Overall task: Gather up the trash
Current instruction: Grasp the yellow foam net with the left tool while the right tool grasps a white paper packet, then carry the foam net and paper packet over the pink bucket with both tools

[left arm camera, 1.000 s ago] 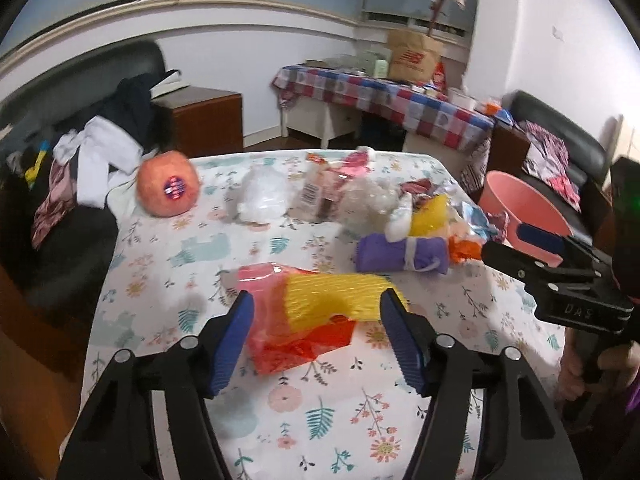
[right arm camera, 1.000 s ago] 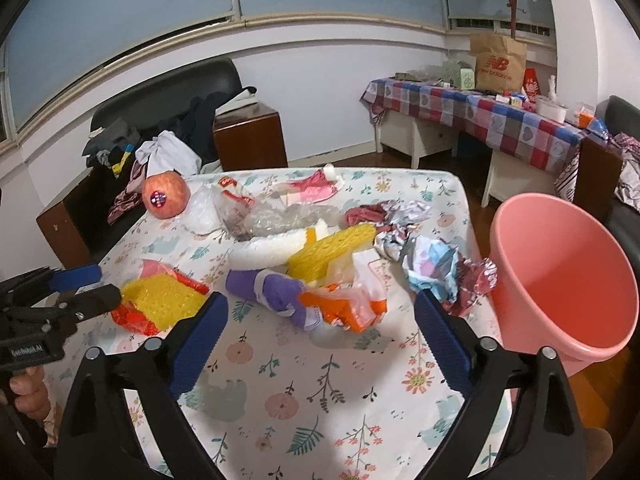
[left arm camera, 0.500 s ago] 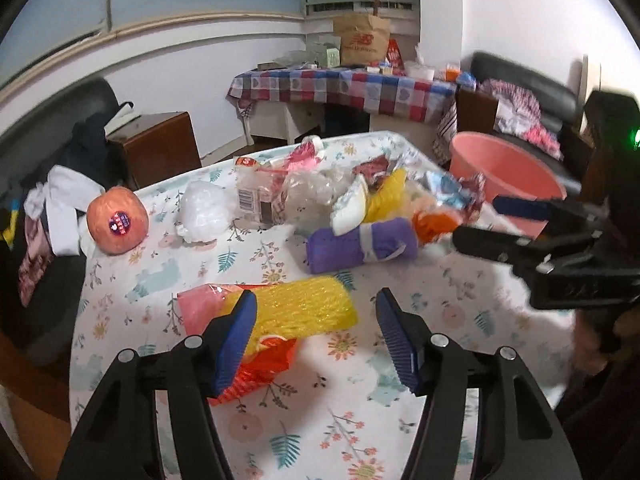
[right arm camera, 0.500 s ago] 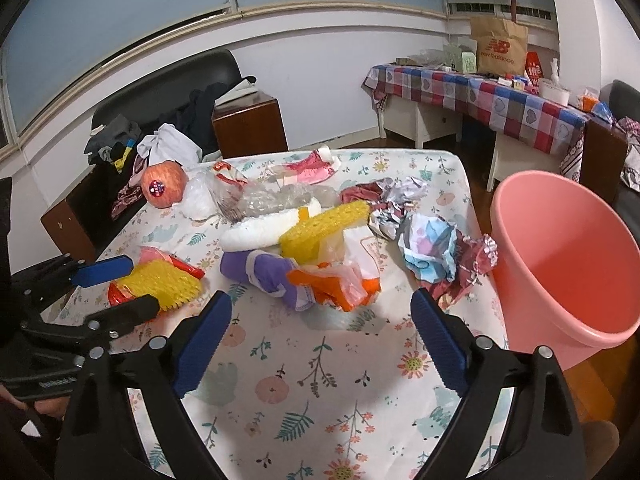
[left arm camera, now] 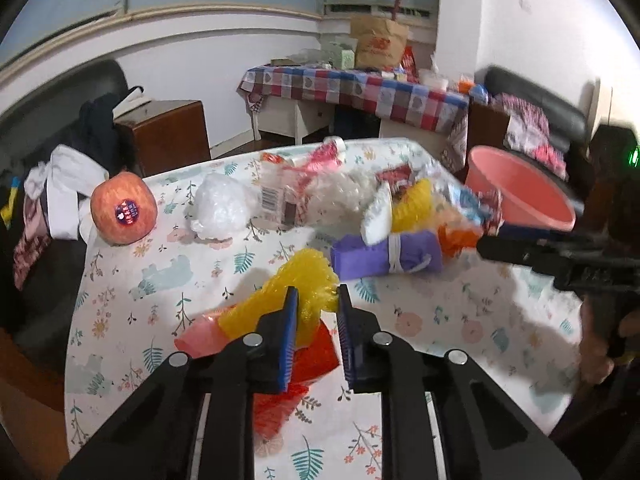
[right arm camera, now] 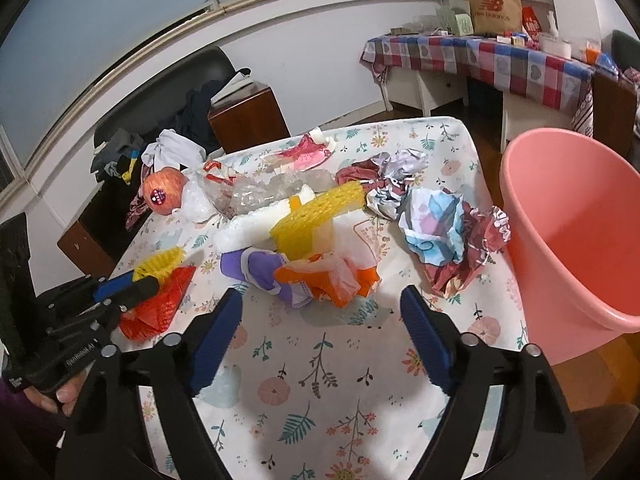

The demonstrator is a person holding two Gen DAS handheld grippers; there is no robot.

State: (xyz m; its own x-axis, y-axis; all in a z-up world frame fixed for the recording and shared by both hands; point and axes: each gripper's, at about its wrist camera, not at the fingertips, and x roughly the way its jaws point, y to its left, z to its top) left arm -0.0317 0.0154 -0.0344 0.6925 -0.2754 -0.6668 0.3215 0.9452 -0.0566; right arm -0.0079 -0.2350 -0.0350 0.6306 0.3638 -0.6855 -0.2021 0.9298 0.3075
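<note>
Foam net pinched at the near table edge

Blue-padded left gripper (left arm camera: 317,320) has its jaws drawn nearly together on the yellow foam mesh fruit sleeve (left arm camera: 296,292), which bulges up and out past the pads. Under the sleeve lies a crumpled red-orange plastic wrapper (left arm camera: 316,360), flat on the floral-print tablecloth (left arm camera: 160,280).

The right gripper (right arm camera: 322,336) hangs with its jaws spread wide and nothing between them, low over the cloth and just short of a purple cloth bundle (right arm camera: 260,270) and a scrunched orange plastic bag (right arm camera: 320,280). Beyond those sit a second yellow foam sleeve (right arm camera: 316,216), white foam pieces (right arm camera: 248,228), clear plastic wrap (right arm camera: 276,188) and balls of crumpled printed paper (right arm camera: 436,216).

A pink plastic bucket (right arm camera: 576,232) stands off the table's right edge, just beside the paper balls. A stickered red apple (left arm camera: 123,208) rests at the far left corner.
</note>
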